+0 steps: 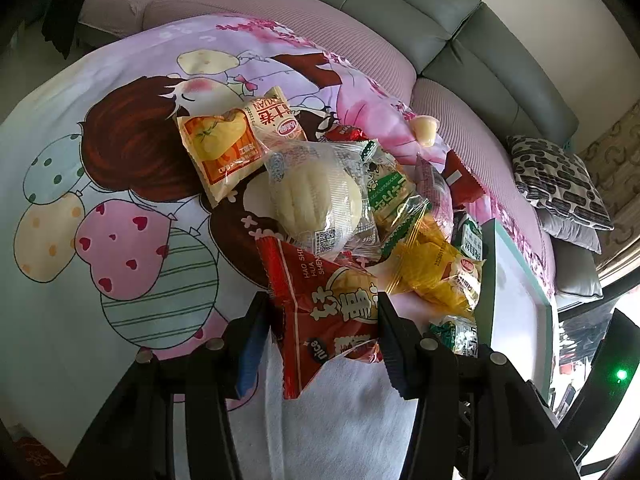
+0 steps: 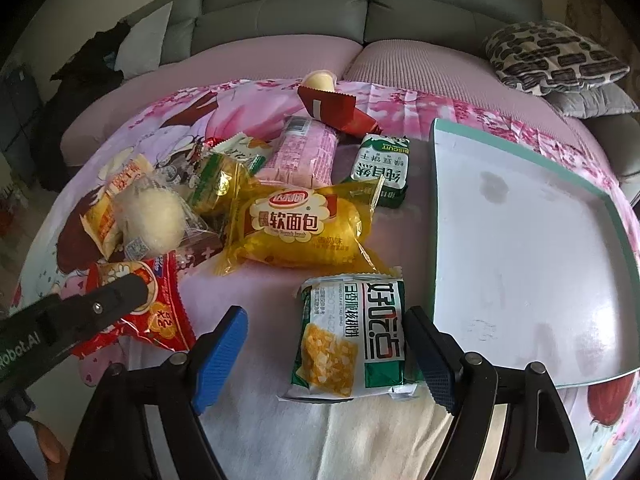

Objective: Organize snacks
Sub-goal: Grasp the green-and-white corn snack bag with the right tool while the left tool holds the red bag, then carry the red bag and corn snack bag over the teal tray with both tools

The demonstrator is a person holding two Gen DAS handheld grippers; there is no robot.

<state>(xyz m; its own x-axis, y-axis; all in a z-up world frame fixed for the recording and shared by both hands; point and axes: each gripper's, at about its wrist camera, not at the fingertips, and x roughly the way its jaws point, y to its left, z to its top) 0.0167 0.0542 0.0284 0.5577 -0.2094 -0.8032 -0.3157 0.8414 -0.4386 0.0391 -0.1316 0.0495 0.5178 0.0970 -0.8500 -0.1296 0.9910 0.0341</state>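
Your left tongs (image 1: 324, 320) clamp the red snack packet (image 1: 320, 304) at lower centre; your right tongs (image 2: 328, 348) stand open around the green-and-white biscuit pack (image 2: 348, 332).

Soft daylight fills both fisheye views, glinting off the plastic snack wrappers (image 1: 320, 200) and leaving a pale sheen on the white tray (image 2: 520, 240). Edges bow and darken into black corners; focus holds throughout.
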